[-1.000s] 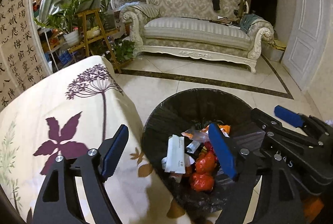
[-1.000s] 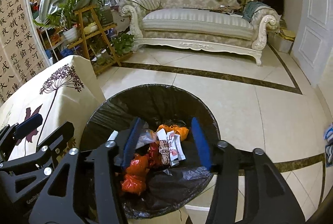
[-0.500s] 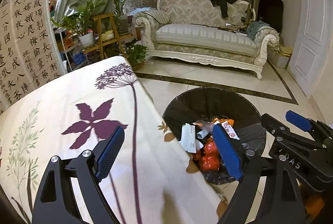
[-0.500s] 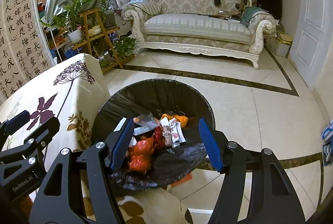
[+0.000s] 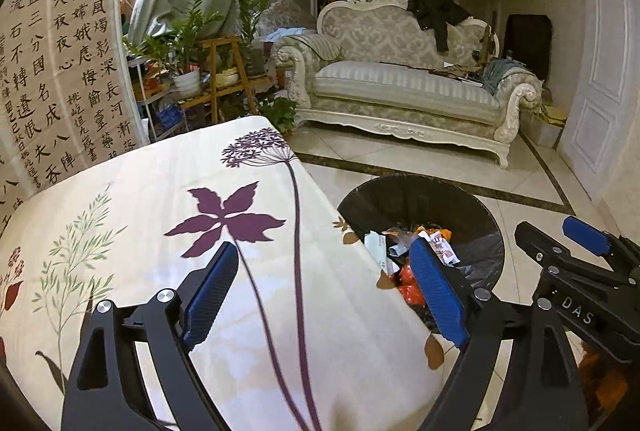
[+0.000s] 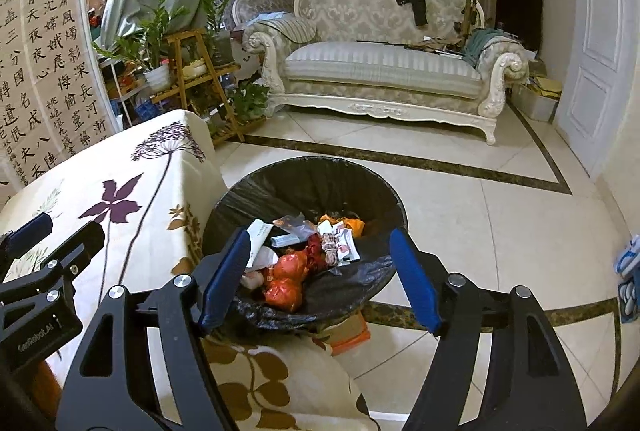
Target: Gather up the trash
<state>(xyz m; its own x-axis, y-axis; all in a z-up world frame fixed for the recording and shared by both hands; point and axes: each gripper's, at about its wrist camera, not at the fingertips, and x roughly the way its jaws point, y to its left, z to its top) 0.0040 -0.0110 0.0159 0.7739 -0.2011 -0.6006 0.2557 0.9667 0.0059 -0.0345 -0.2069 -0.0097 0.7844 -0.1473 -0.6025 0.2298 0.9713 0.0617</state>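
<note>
Both grippers, left and right, hold fingers released and empty; trash bin sits lower center, beside the bench for drop-off.

Left wrist view looks forward from close above the tabletop, bin at right. Right wrist view sits close over the bin, facing the sofa. Both share bin, tabletop corner, sofa.
</note>
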